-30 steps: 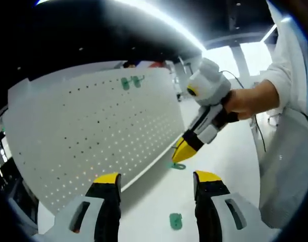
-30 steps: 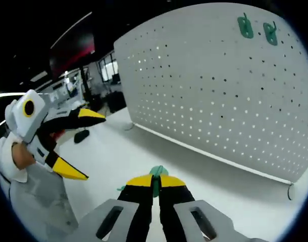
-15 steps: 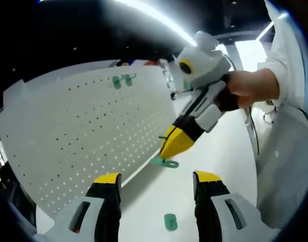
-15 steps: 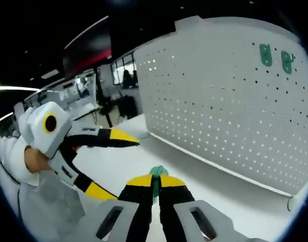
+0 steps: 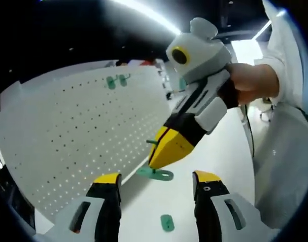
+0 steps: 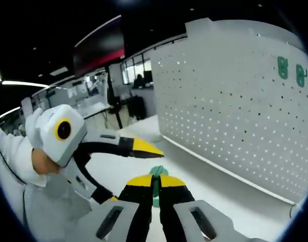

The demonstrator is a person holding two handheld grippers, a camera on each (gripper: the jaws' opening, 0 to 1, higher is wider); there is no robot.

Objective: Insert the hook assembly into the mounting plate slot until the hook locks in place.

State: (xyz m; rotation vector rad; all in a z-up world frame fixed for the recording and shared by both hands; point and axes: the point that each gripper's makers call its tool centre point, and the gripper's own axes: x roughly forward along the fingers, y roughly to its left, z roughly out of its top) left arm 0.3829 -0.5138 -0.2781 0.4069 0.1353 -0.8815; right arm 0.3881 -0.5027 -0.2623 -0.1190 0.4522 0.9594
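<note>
- In the left gripper view, the white pegboard (image 5: 78, 131) fills the left half of the frame, standing upright on the white table (image 5: 224, 151), with two green hooks (image 5: 116, 80) hanging side by side near its upper edge.
- At the bottom of that view the left gripper (image 5: 156, 184) has its yellow-tipped jaws spread wide apart with nothing between them.
- A spare green hook (image 5: 167, 222) lies flat on the table between those jaws, low in the frame.
- Right of centre, the right gripper (image 5: 166, 151) reaches in from the upper right, held by a hand (image 5: 252, 83); its jaws are pressed together on the green hook assembly (image 5: 155, 173), which hangs above the table near the pegboard's lower edge.
- In the right gripper view, the left gripper sits at the left with jaws apart; at bottom centre the closed jaws pinch the hook assembly; the pegboard takes up the right.
</note>
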